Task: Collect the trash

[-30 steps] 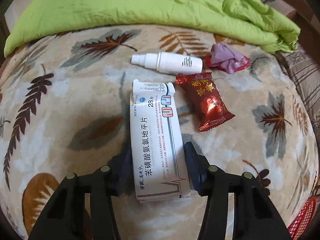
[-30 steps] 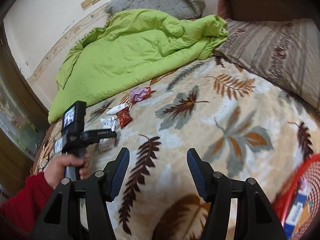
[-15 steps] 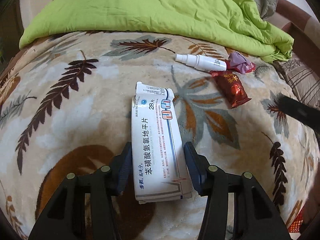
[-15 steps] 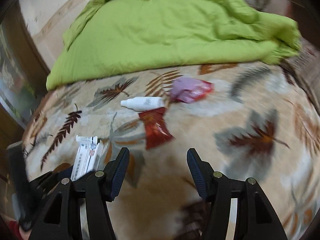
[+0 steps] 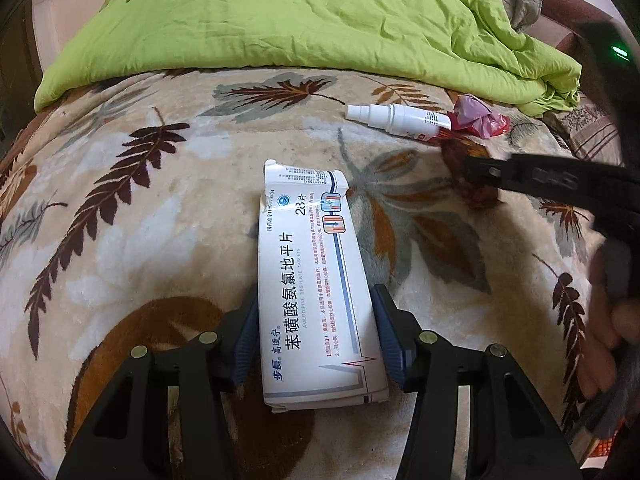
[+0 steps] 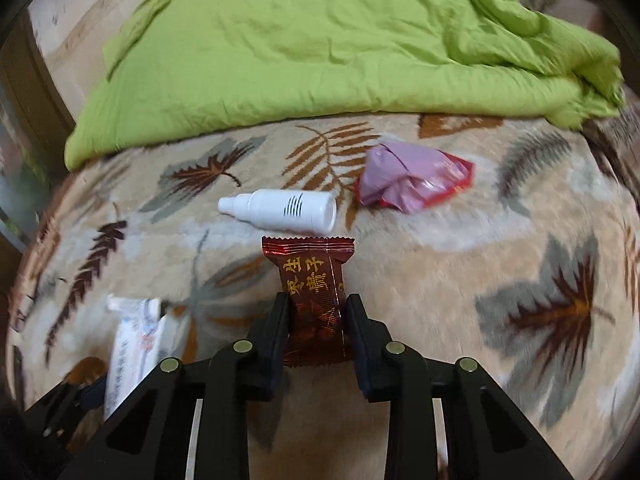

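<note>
Left gripper (image 5: pixel 315 334): white medicine box (image 5: pixel 316 292) is clamped between the fingers, both pads pressed on its long sides; the near end of the box is seen past the pads, the far flap end is projected well ahead over the leaf-print blanket (image 5: pixel 132 240). Whether the box is lifted or resting on the blanket cannot be told. Right gripper (image 6: pixel 316 320): narrowed onto the dark red snack wrapper (image 6: pixel 314 280), both fingers touching its sides; the wrapper's near end is hidden between the finger bases, its crimped far edge is seen ahead of the tips. In the left view the right gripper (image 5: pixel 472 168) is seen as a blurred black bar entering from the right, covering most of the wrapper (image 5: pixel 482 196); a blurred hand (image 5: pixel 612 320) is cut off at the right edge. In the right view the box (image 6: pixel 132 344) is smeared by motion to the left of the fingers, print unreadable. Just beyond the wrapper's far edge a white spray bottle (image 6: pixel 280 210) is laid on its side, nozzle to the left. Right of it and apart, a crumpled pink-and-red bag (image 6: pixel 412 180) is seen, contents not discernible. Farthest out, a green duvet (image 6: pixel 320 48) is piled across the blanket, cut off by the frame top.
</note>
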